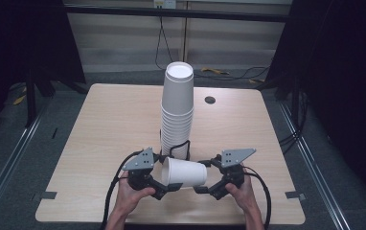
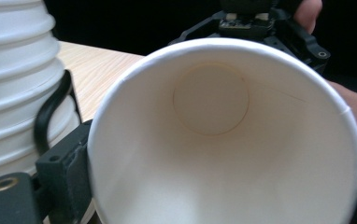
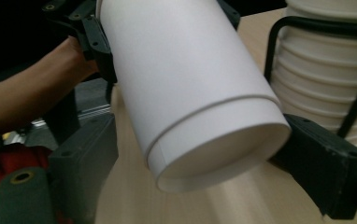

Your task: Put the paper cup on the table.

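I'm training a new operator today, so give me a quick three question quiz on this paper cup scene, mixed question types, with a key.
1. True or false: the single paper cup lies sideways between the left gripper and the right gripper.
2. Which end of that cup faces the left gripper? A) open mouth B) closed base
3. Fill in: behind the held cup, an upside-down ____ of paper cups stands on the wooden table.

Key: 1 true. 2 A; the left gripper view looks straight into the cup, while the right gripper view shows its base. 3 stack.
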`<state>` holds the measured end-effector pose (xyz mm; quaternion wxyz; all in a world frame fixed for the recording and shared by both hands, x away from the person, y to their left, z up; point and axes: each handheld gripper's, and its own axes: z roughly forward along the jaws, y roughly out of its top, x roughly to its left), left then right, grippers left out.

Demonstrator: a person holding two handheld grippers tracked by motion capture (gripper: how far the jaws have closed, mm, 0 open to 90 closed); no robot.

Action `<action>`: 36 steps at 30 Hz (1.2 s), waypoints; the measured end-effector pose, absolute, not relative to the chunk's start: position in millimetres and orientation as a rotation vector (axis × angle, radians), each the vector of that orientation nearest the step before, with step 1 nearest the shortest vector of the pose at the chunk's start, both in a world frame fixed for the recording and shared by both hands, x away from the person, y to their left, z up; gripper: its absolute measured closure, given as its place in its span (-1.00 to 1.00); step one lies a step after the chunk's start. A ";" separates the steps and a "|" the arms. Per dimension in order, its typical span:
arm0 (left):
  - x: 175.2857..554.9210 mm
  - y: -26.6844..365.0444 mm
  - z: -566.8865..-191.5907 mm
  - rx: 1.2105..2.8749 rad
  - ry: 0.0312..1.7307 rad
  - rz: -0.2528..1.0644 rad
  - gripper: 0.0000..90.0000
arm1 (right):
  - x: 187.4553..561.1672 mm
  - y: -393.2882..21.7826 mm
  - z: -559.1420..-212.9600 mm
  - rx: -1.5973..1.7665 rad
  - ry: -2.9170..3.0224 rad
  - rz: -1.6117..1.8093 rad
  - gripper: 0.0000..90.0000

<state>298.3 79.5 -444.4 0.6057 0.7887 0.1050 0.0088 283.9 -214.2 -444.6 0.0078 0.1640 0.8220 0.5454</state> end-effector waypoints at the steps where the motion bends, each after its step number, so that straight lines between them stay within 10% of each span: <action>1: 298.9 81.0 -444.2 1.826 0.250 0.023 -0.80 | 283.0 -215.0 -444.3 0.513 2.562 1.686 -0.69; 36: 293.7 133.4 -426.8 1.932 0.370 0.117 -0.81 | 267.3 -247.1 -470.6 0.851 2.012 1.480 -0.70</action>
